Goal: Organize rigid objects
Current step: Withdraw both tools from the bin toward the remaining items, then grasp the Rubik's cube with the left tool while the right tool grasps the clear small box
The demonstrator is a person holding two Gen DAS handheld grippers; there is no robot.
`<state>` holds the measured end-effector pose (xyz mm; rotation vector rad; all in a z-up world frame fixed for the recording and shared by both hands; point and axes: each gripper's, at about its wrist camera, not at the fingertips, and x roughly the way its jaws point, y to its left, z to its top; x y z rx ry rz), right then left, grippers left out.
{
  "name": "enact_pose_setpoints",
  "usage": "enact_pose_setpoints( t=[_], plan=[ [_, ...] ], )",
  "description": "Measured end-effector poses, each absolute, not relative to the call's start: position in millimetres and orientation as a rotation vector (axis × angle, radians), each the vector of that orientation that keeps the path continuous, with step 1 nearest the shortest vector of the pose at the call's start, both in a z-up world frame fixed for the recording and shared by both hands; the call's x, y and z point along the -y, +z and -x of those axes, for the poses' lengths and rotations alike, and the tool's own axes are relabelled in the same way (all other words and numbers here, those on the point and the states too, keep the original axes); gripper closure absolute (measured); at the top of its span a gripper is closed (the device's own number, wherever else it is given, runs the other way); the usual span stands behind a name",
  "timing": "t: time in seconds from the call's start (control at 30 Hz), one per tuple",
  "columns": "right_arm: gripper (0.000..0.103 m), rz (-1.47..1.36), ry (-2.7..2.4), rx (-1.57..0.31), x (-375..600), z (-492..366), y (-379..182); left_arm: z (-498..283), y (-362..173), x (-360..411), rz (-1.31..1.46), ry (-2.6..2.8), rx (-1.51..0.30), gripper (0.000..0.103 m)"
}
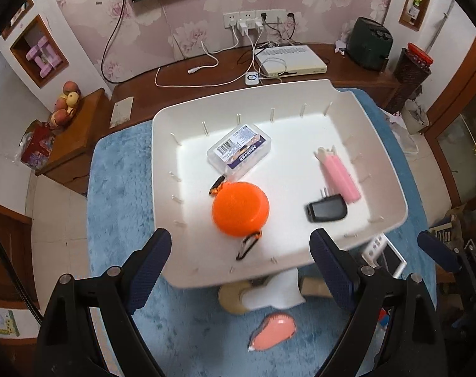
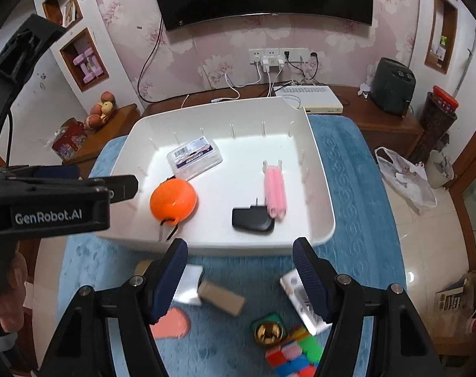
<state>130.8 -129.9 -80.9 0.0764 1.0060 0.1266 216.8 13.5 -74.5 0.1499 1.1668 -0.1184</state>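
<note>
A white tray (image 1: 392,188) (image 2: 324,216) sits on a blue rug. In it lie an orange round case (image 1: 240,209) (image 2: 173,200), a clear plastic box (image 1: 239,150) (image 2: 194,157), a pink double tube (image 1: 340,174) (image 2: 275,191) and a black charger (image 1: 326,209) (image 2: 253,218). My left gripper (image 1: 241,270) is open and empty over the tray's near edge. My right gripper (image 2: 240,279) is open and empty over the rug, in front of the tray. On the rug lie a pink brush (image 1: 274,331) (image 2: 172,322), a tan block (image 2: 222,298), a white remote (image 2: 304,301), a gold and green round thing (image 2: 268,330) and a colourful cube (image 2: 293,356).
A wooden TV bench (image 1: 175,91) with a white set-top box (image 1: 291,59), cables and a dark green appliance (image 2: 393,86) stands behind the tray. A side cabinet (image 1: 74,144) with fruit is at the left. A white bag (image 2: 407,179) lies on the tile floor at the right.
</note>
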Motion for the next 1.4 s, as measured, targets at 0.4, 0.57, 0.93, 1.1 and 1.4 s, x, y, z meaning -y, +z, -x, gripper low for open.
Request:
enact_pose_setpoints(
  t=[0.4, 0.57, 0.93, 1.1, 1.4],
  plan=[
    [0.033, -0.058, 0.102, -0.963, 120, -55, -76, -158, -56, -15, -0.196, -0.185, -1.102, 0.012],
    [0.033, -0.040, 0.061, -0.959, 119, -26, -83, -137, -55, -11, -0.243, -0.215, -1.073, 0.012],
    [0.033, -0.046, -0.028, -0.930, 134, 40, -112, -93, -72, -3, -0.304, -0.309, -1.061, 0.012],
    [0.033, -0.131, -0.094, -0.938, 150, 54, -126, -80, -86, 7, -0.349, -0.350, -1.078, 0.012],
    [0.033, -0.286, -0.278, -0.910, 180, 66, -166, -63, -105, 46, -0.465, -0.470, -1.074, 0.012]
  ],
)
